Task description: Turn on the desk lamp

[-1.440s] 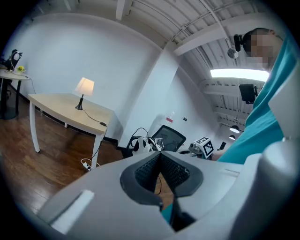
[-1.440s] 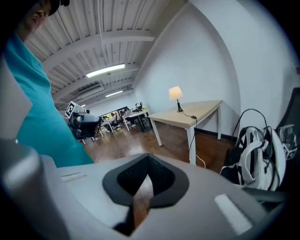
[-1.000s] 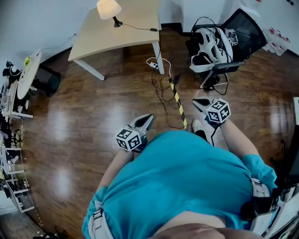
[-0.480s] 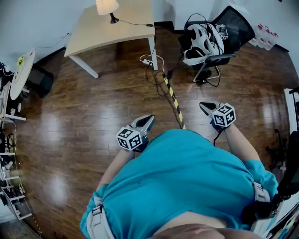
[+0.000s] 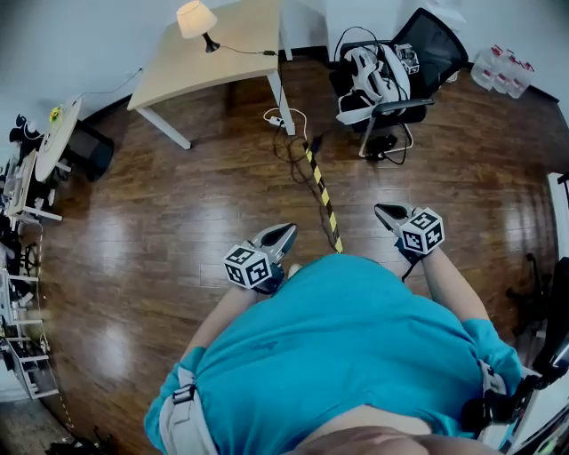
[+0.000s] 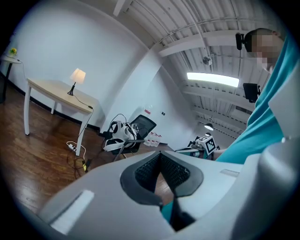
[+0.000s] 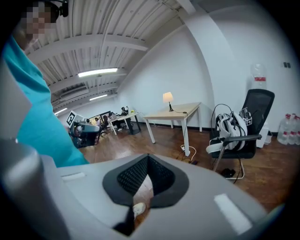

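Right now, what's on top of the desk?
The desk lamp stands near a far corner of the desk, its cord running across the top to the edge. Any switch is too small to see.

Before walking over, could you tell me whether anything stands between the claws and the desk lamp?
Nothing upright: a striped cable cover and loose cables lie on the floor between the left claw, right claw and desk lamp.
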The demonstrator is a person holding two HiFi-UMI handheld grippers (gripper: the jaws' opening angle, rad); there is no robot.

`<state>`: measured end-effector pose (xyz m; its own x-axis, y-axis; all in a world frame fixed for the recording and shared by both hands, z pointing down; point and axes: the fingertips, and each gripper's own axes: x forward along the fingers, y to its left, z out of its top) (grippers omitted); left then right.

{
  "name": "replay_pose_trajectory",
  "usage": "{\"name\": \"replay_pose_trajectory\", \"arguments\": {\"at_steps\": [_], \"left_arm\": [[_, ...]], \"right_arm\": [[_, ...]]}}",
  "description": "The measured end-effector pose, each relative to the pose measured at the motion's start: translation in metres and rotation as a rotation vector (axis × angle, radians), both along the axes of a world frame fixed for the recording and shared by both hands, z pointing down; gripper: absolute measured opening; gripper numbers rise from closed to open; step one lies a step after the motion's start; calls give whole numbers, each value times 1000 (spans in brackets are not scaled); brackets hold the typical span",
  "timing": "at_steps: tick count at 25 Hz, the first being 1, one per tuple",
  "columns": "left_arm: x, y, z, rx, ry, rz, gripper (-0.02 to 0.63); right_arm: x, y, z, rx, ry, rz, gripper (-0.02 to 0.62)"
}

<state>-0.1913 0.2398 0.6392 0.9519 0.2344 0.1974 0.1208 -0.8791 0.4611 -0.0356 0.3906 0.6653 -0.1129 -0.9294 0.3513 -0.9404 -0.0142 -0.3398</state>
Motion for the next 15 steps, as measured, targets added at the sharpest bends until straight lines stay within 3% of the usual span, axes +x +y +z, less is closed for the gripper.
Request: {"name": "replay_pose_trajectory", "arguments": {"at_steps": [4, 7, 12, 15], "left_arm": [[12, 64, 12, 28, -42, -25, 0], [2, 101, 16, 73, -52, -21, 0], [-40, 116, 3, 86, -13, -36, 2], [-86, 119, -6, 79, 30, -20, 0]], "right_arm": [[7, 58, 18, 22, -5, -49, 2], [-1, 85, 33, 41, -28, -67, 2], [-44, 92, 13, 74, 5, -100, 2], [-89, 94, -6, 79, 34, -90, 2]]}}
